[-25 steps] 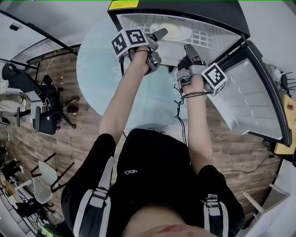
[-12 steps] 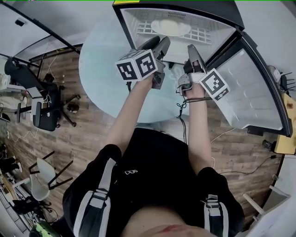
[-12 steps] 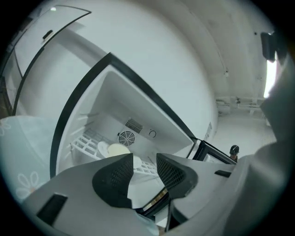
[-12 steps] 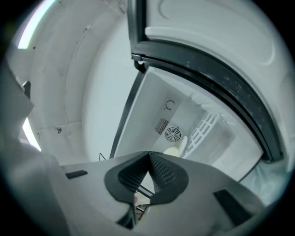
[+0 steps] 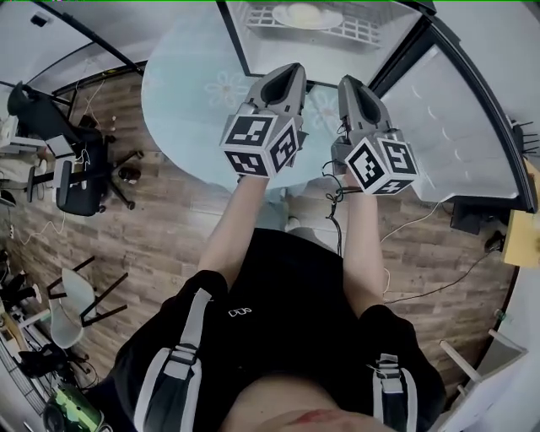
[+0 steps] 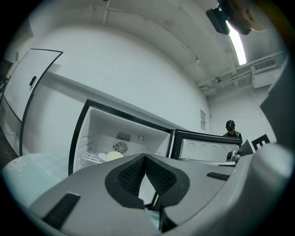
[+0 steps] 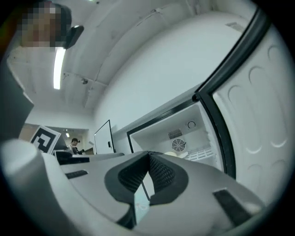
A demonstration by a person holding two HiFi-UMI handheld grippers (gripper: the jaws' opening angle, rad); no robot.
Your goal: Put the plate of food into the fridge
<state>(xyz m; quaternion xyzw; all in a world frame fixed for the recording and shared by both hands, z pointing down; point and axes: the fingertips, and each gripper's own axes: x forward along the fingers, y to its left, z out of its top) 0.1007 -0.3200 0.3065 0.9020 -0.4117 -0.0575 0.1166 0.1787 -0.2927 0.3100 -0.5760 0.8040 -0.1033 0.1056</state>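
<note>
Head view: the white open fridge [image 5: 270,46] ahead of both tips is cut by the top edge, so only its lower cavity shows. The pale round plate [image 5: 308,15] sits on the white wire shelf [image 5: 359,34] inside; what lies on it is too small to tell. Both hands are hidden under the marker cubes of the left gripper [image 5: 291,72] and the right gripper [image 5: 348,83]. Left gripper view: the plate is half hidden behind that gripper's grey jaws, with only a pale rim above them. A distant person in a dark cap [image 6: 232,130], beyond the white fridge door [image 6: 207,148], shows head and shoulders only. Right gripper view: the plate is a sliver above the jaws.
</note>
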